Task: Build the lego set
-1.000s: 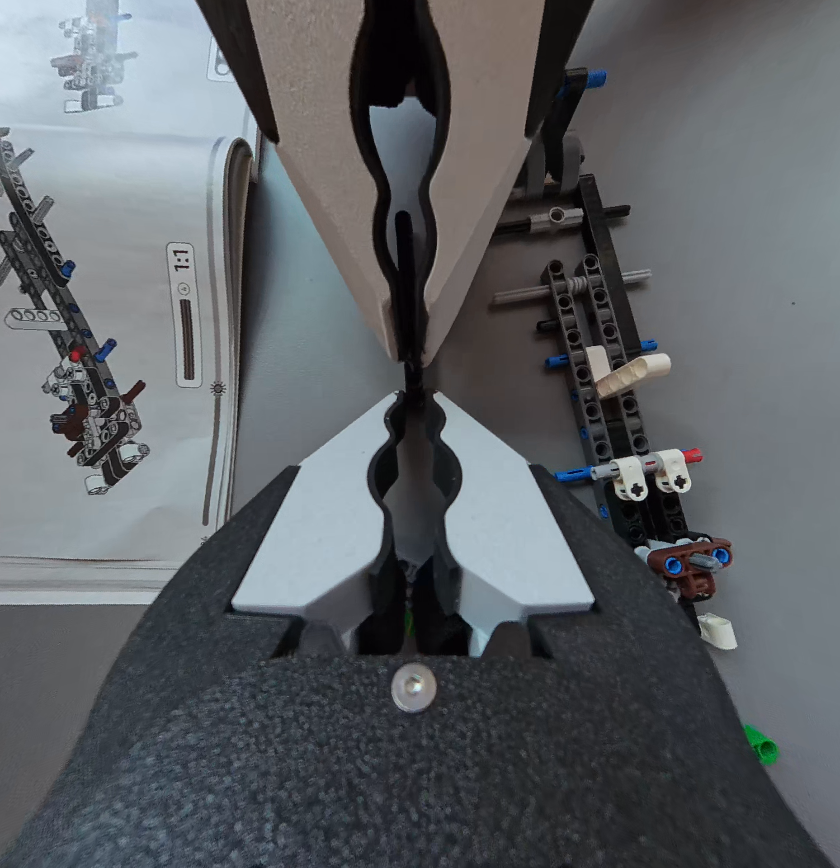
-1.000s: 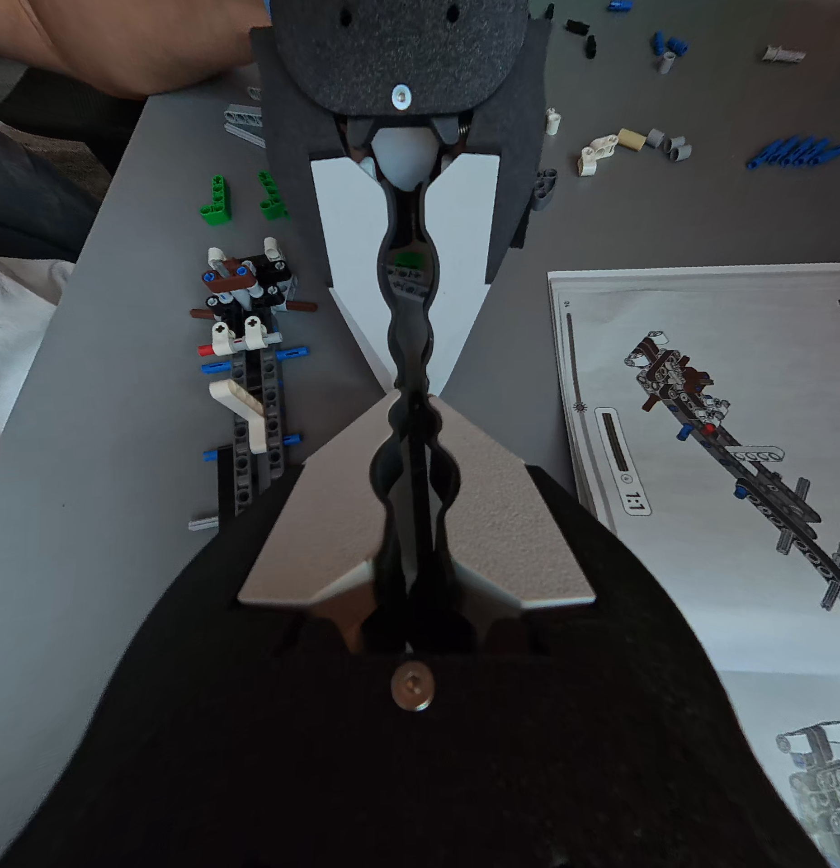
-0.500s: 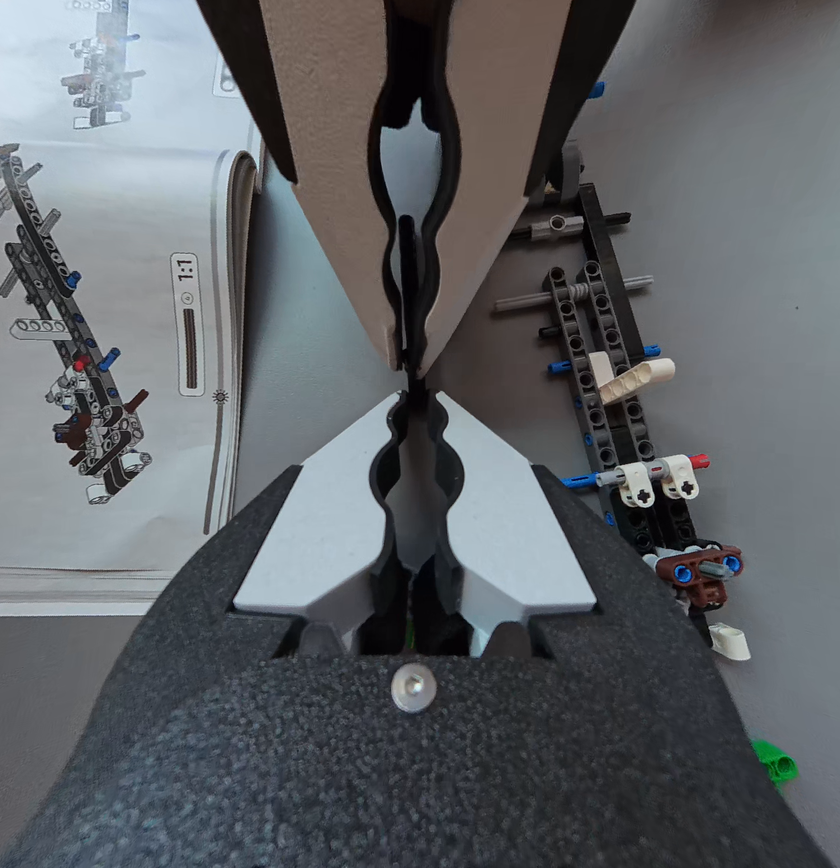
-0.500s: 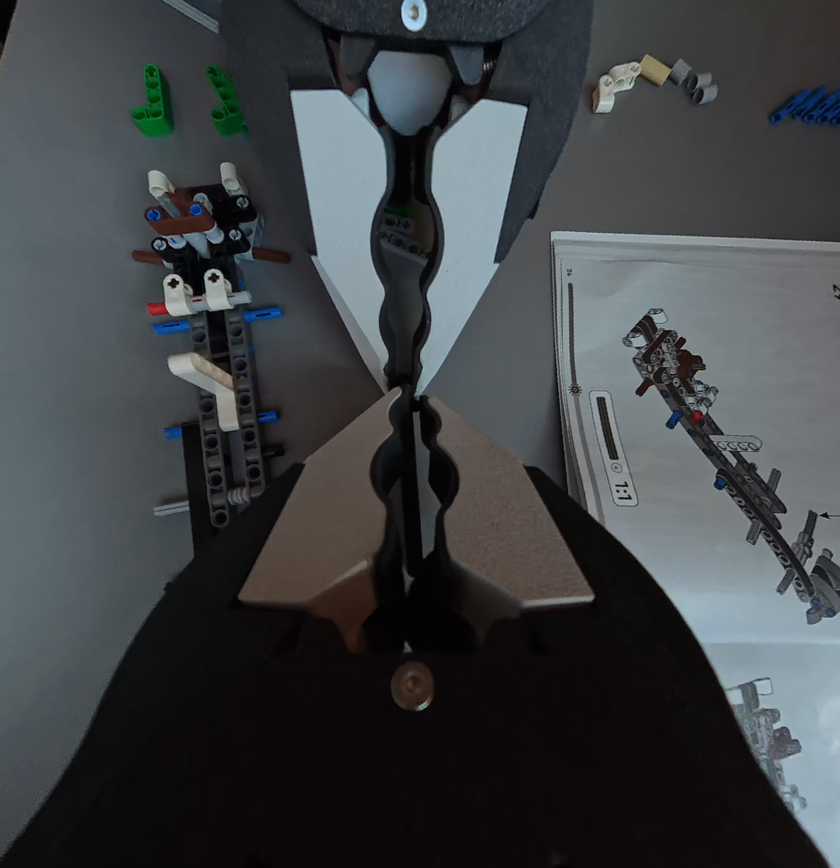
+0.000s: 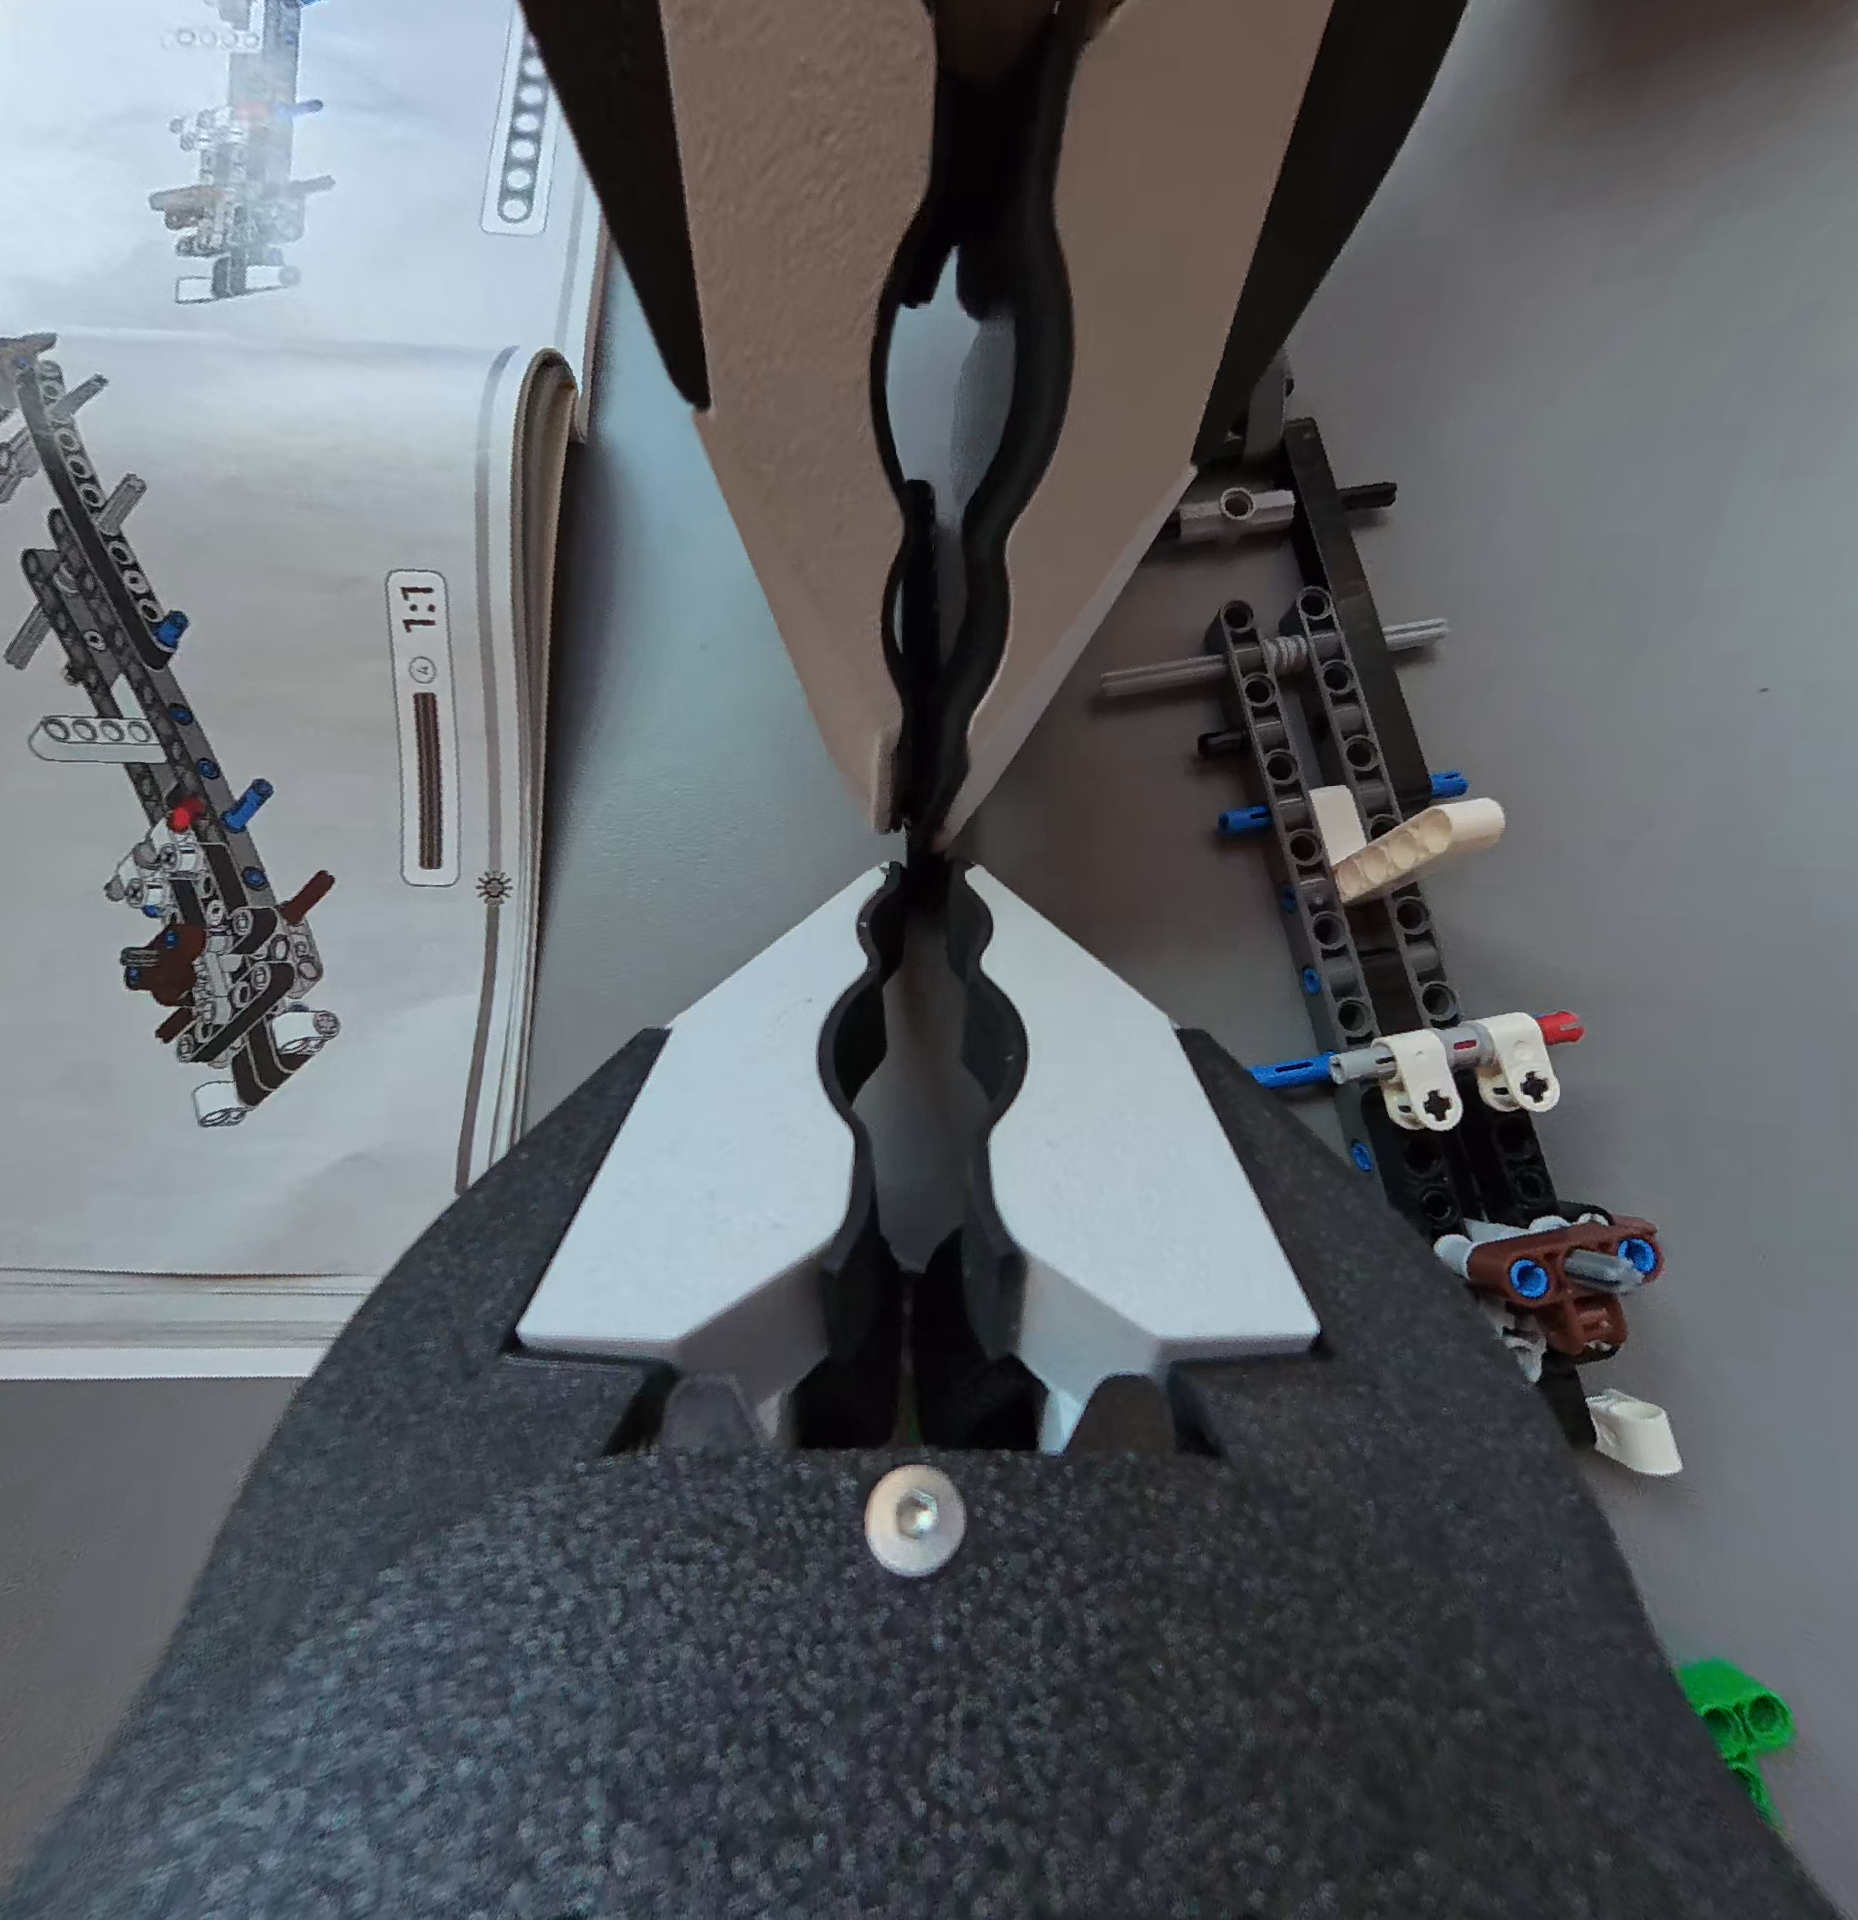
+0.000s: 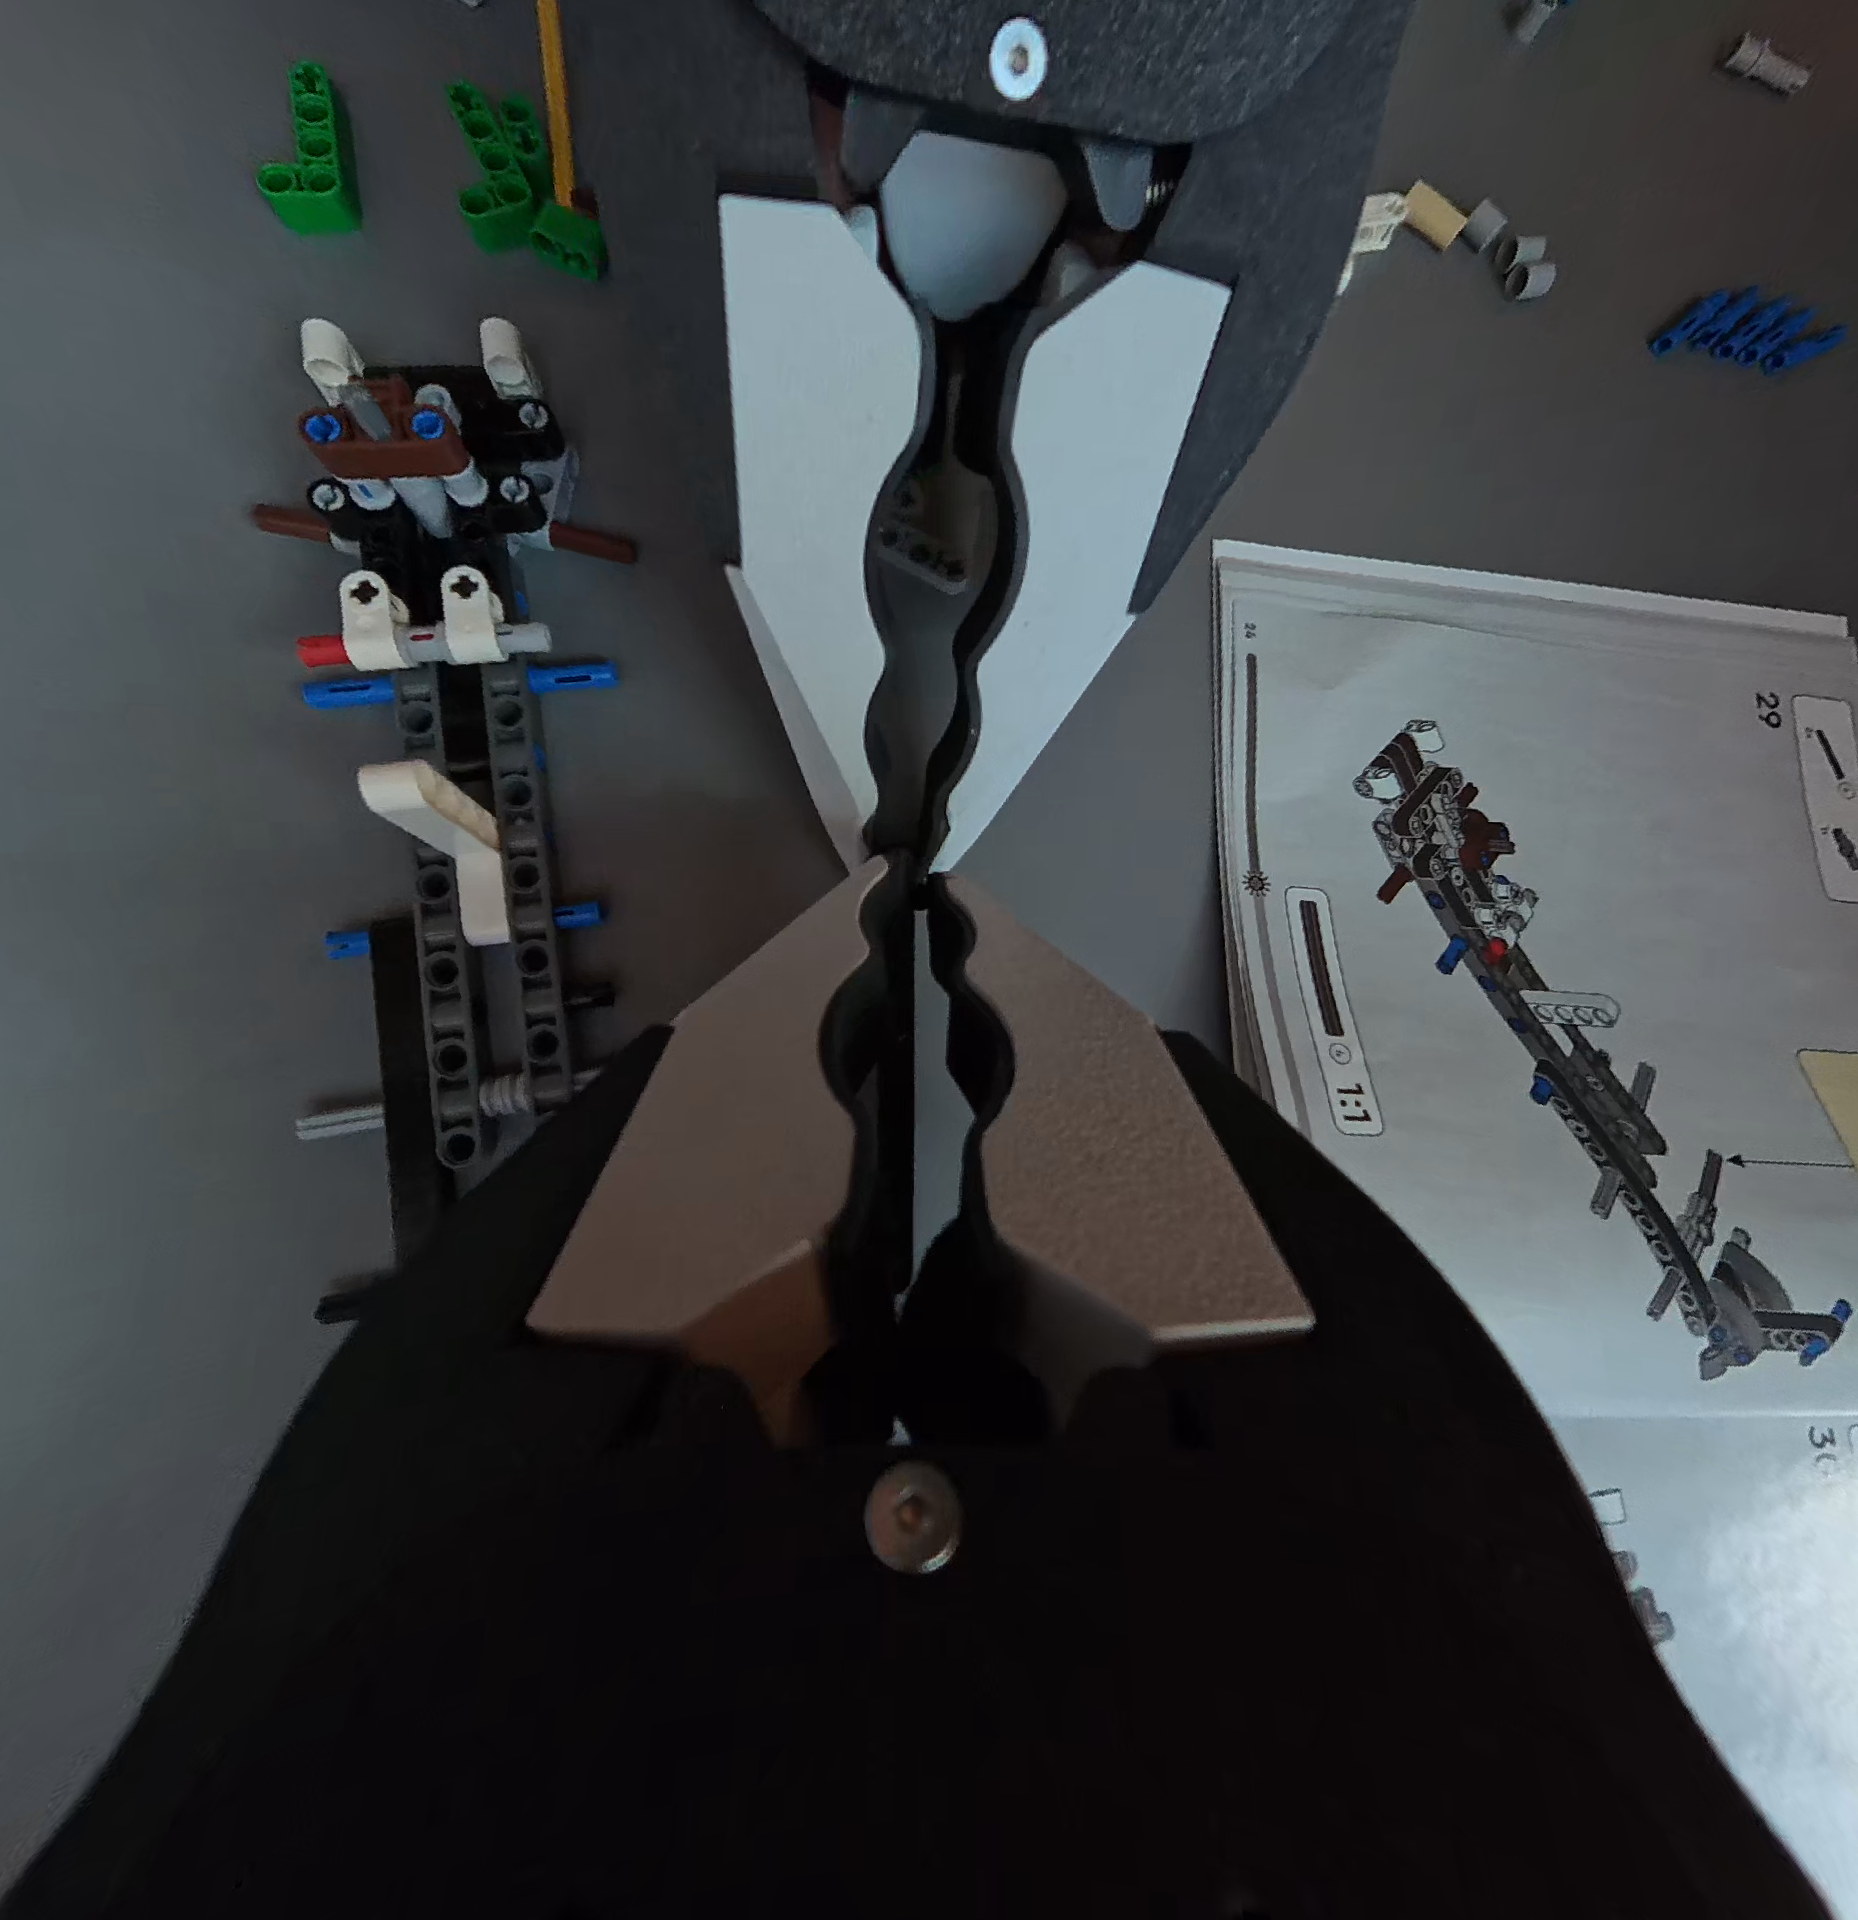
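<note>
My two grippers meet tip to tip above the grey table. My right gripper [image 6: 912, 883], with brown fingers, is shut on a thin black axle [image 6: 907, 1091] that lies lengthwise between its pads. In the left wrist view the axle [image 5: 919, 623] runs down out of the right gripper [image 5: 920, 821] into my left gripper [image 5: 920, 883]. The left gripper has light grey fingers, and its tips are shut on the axle's near end. In the right wrist view the left gripper [image 6: 904, 831] shows at the top, its tips closed.
A partly built model of dark grey beams with blue pins and white and brown parts [image 5: 1361, 894] lies beside the grippers [image 6: 478, 935]. An open instruction booklet [image 5: 229, 727] lies on the other side [image 6: 1527, 935]. Green angle pieces [image 6: 312, 156], blue pins [image 6: 1746, 332] and small grey parts [image 6: 1507, 249] lie farther off. The grippers are tip to tip, or close to it.
Both grippers have drawn nearer each other and the table looms larger in both views. The black axle has stayed pinched between both tips throughout.
</note>
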Demonstrator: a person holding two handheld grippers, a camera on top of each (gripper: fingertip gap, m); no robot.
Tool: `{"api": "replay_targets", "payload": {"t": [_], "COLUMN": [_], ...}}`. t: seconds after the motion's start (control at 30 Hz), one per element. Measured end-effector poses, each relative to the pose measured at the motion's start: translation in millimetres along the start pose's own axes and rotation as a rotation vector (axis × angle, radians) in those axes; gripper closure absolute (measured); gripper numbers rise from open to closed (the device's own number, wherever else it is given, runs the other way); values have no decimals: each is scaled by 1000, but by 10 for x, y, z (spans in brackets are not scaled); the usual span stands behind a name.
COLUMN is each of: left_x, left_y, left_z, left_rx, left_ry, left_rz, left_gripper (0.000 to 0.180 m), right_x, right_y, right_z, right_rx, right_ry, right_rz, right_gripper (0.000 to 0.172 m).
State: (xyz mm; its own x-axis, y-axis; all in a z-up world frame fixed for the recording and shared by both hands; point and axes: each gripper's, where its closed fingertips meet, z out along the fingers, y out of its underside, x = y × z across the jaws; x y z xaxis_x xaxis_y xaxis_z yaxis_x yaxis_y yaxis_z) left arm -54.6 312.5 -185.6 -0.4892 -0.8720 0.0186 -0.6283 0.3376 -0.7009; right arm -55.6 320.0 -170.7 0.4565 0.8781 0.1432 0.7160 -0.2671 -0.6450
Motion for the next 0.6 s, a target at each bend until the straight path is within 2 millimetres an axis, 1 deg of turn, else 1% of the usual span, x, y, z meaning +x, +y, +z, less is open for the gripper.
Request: {"api": "replay_targets", "payload": {"t": [0.03, 0.13, 0.4, 0.6], "left_x": [-1, -3, -3, -3], "left_y": [0, 0, -1, 0], "left_z": [0, 1, 0, -1], "left_rx": [2, 4, 9, 10], "left_ry": [2, 3, 9, 13], "left_rz": [-4, -4, 1, -7], "left_gripper": [174, 174, 174, 174], "right_x": [1, -6, -4, -8], "right_y": [9, 28, -5, -5], "right_z": [-4, -12, 2, -1], "right_rx": [7, 20, 32, 36], "right_ry": [8, 35, 29, 59], "right_rz": [-21, -83, -62, -126], "right_gripper": [170, 170, 170, 170]}}
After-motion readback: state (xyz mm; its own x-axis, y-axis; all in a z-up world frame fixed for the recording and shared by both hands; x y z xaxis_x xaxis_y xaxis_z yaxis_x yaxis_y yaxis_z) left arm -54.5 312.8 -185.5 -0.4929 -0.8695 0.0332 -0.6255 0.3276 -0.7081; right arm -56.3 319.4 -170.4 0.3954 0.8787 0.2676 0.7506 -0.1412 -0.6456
